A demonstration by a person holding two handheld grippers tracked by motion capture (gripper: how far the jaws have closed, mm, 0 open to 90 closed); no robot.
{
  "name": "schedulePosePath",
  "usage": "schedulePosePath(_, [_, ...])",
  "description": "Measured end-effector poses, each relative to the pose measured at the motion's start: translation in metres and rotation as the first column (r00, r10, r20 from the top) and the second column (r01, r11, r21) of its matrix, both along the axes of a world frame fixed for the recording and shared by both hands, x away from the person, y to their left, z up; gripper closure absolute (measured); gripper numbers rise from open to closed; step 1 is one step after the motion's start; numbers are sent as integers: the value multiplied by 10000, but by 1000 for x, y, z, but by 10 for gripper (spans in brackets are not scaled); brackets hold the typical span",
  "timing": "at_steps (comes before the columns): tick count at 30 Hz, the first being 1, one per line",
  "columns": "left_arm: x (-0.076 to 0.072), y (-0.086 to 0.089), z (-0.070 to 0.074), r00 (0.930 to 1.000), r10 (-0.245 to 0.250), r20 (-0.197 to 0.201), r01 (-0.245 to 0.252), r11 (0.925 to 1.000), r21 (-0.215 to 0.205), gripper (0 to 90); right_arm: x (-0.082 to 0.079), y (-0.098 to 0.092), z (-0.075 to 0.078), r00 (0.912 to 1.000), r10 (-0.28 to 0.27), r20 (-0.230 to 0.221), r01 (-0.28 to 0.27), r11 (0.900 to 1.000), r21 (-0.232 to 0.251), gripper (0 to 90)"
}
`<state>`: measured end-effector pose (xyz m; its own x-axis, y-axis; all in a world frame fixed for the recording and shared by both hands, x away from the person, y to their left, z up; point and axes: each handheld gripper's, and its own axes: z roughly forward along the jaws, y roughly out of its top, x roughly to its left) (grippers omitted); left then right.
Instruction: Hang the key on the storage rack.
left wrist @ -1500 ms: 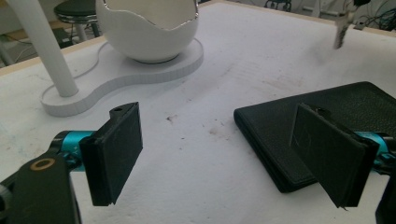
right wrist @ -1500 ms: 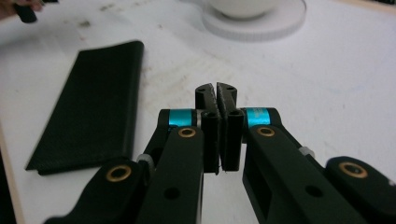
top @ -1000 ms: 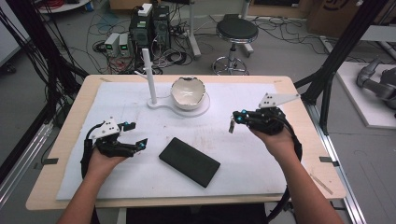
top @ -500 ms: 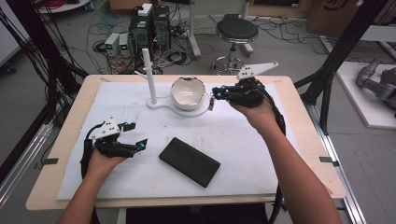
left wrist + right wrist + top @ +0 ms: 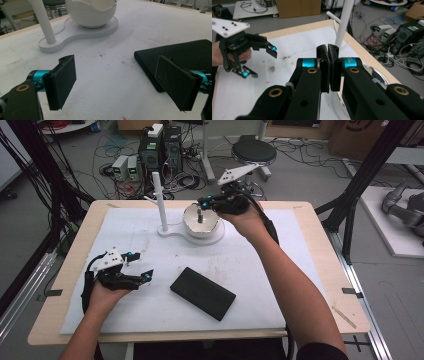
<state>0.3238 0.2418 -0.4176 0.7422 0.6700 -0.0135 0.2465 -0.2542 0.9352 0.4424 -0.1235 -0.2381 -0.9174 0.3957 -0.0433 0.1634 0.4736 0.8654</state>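
Observation:
A white bowl [image 5: 202,222] with a jagged eggshell rim sits on a white base with an upright post [image 5: 160,202]. My right gripper [image 5: 201,207] hovers over the bowl, its jaws shut with nothing between them [image 5: 328,58]. A flat black case [image 5: 202,293] lies on the white mat near the front. My left gripper [image 5: 142,266] rests on the mat left of the case, jaws wide open and empty [image 5: 118,83]. In the left gripper view the case [image 5: 180,52] lies behind the right-hand pad and the bowl [image 5: 91,13] stands farther off.
The white mat [image 5: 280,270] covers most of the wooden table [image 5: 320,220]. The post [image 5: 343,22] has short side pegs and stands close beside the right gripper. The left gripper [image 5: 260,62] shows across the mat in the right gripper view. Cables and equipment lie on the floor beyond the table.
My right gripper has moved from the right part of the table toward the far left and upward, ending over the bowl, jaws still shut. The left gripper has stayed put.

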Motion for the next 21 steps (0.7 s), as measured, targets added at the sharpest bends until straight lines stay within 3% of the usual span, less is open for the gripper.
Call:
schedulePosePath(7, [-6, 6, 0, 9998, 205, 55, -205, 9998, 39, 171, 19, 36, 3, 9992, 382, 100, -380, 9991, -196, 898])
schedulePosePath(21, [-12, 11, 0, 9993, 340, 119, -340, 9994, -11, 176, 38, 101, 4, 9966, 818, 76, -813, 9953, -530, 898])
